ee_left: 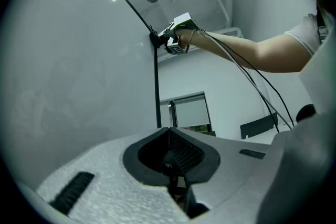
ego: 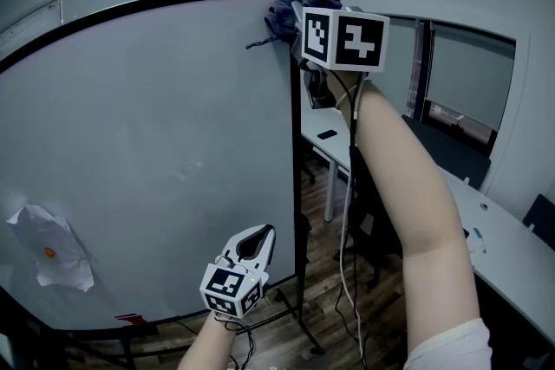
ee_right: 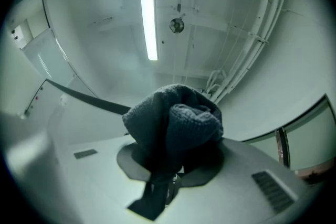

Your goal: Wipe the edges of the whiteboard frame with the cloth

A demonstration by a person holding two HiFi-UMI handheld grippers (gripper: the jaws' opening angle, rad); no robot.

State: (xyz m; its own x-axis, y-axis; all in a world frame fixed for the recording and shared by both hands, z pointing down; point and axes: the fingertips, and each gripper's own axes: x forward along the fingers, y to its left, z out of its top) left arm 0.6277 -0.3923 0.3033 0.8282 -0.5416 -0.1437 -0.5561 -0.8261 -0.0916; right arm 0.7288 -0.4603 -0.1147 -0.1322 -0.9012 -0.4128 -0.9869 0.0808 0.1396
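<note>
The whiteboard has a black frame, with a right edge and a curved top edge. My right gripper is raised at the board's top right corner, shut on a bunched dark blue cloth that lies against that corner. In the right gripper view the cloth bulges out of the jaws and hides the fingertips, with the frame behind it. My left gripper hangs low near the board's bottom right, shut and holding nothing. It points up along the frame's right edge.
A crumpled white sheet sticks to the board's lower left. White desks and a dark chair stand at the right. Cables dangle from my right arm. The board's stand legs spread on the wooden floor.
</note>
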